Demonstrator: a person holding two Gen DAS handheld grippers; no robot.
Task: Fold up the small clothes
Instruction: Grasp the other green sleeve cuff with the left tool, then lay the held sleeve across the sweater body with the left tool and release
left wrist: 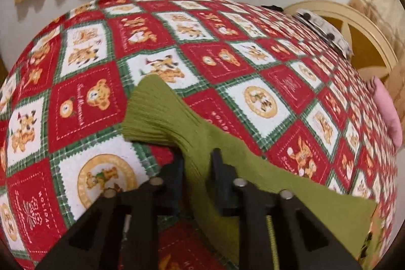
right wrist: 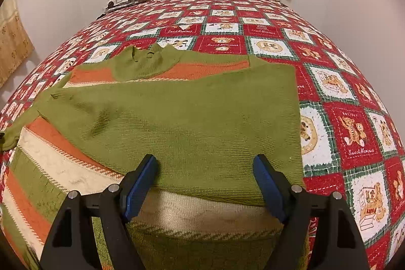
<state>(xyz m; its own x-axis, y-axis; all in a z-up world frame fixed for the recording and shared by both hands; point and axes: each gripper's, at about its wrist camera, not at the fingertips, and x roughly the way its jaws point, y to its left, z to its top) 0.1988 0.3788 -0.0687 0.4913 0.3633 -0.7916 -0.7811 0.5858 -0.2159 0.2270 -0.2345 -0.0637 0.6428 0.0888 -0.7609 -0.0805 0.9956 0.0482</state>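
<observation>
While the left gripper (left wrist: pixel 196 163) has its jaws pinching the sleeve (left wrist: pixel 162 115) just behind the ribbed cuff, the right gripper (right wrist: pixel 205 181) hangs over the near hem of the sweater (right wrist: pixel 177 118) with jaws spread wide, gripping nothing. Sweater's lying flat on the bed (right wrist: pixel 354 133), one green side already folded across the stripes. My worry: that knit is stretchy, so tugging the sleeve could drag the folded layer crooked, since nothing's pinning it down.
</observation>
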